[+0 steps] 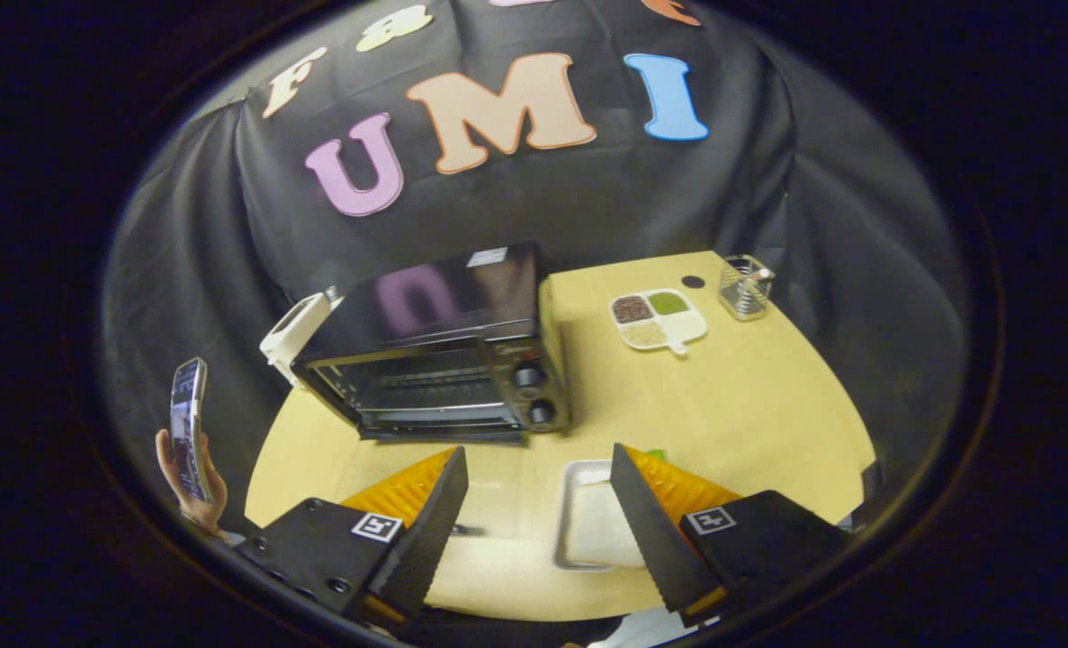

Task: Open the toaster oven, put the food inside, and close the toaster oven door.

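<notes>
Gripper view had your gripper point(538, 504) spread wide and empty at lower centre, toaster oven point(439, 360) door seemingly down; next, grasp the tray point(587, 526).

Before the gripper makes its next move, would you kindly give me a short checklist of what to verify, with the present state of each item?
1. Toaster oven door open: cannot tell; the glass front looks upright, with a dark slab at its base.
2. Gripper free to grasp: ok; fingers spread wide, nothing between them.
3. Metal tray within reach: ok; it lies between the fingers, partly behind one.
4. Food on the tray: cannot tell; a pale item lies in it, with a green bit at its far edge.
5. Path to the oven: ok; bare table ahead of the fingers.
6. Bystander's hand with phone: ok; beside the table, away from the oven front.
</notes>
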The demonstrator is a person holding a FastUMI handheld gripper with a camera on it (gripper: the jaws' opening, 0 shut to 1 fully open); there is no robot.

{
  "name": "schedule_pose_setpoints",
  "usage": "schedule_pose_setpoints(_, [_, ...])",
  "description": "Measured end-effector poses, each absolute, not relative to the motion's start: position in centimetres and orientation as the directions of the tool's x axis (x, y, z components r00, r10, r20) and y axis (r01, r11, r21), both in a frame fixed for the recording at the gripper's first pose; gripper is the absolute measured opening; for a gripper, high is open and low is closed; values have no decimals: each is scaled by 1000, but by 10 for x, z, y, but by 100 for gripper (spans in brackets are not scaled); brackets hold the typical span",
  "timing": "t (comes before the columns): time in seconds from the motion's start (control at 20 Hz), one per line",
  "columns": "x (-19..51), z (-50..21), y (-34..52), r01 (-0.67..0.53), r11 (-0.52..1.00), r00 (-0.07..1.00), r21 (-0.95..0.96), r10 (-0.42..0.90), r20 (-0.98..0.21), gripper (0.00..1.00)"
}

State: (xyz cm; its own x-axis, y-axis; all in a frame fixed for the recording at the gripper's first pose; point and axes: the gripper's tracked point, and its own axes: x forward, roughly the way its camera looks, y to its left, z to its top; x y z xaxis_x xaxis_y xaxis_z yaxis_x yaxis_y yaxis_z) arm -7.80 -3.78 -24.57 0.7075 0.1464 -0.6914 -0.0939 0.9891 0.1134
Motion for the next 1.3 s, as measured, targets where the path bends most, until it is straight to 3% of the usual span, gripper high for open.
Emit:
schedule_pose_setpoints(0.55, [-95,-342,-106,-133,974,422,184,224,-879,98])
schedule_pose_setpoints(0.95, [-104,-369,-84,-78,928,242,364,372,-896,57])
schedule_pose_setpoints(1.1, [-103,-369,-81,-50,921,232,385,386,-893,42])
schedule_pose_setpoints(1.3, [-102,-352,-75,-19,904,277,426,415,-867,33])
